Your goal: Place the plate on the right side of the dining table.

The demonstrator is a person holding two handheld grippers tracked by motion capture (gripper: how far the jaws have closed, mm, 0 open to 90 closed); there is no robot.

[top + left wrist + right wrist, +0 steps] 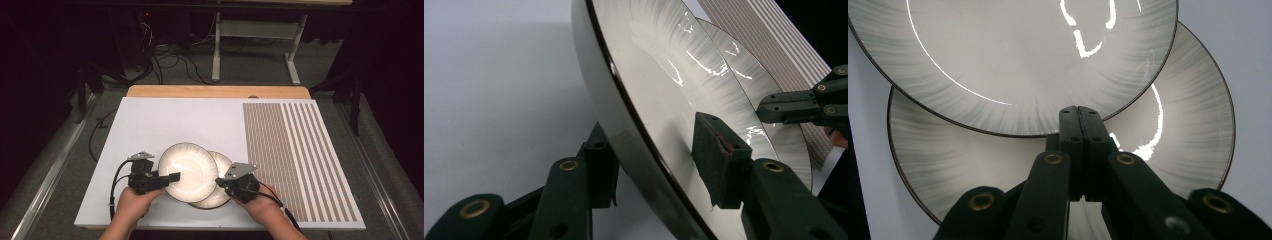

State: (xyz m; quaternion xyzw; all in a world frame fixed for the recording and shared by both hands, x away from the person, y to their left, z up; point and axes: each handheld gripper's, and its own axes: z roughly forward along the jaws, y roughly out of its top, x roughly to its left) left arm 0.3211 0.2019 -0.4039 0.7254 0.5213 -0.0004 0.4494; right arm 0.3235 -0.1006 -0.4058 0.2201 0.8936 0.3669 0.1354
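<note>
White board (150,125) covers the table, brown-striped at its right. Left gripper (659,165) clamps the rim of the upper glossy dark-rimmed white plate (187,170), one jaw under, one on top. Right gripper (1079,117) is closed, empty, above the lower matching plate (1173,150), which the upper plate overlaps.

A wooden counter (215,91) carries a white sheet (165,125) with a striped panel (295,155) at its right. 1 plate (220,197) lies on the sheet near the front edge.
</note>
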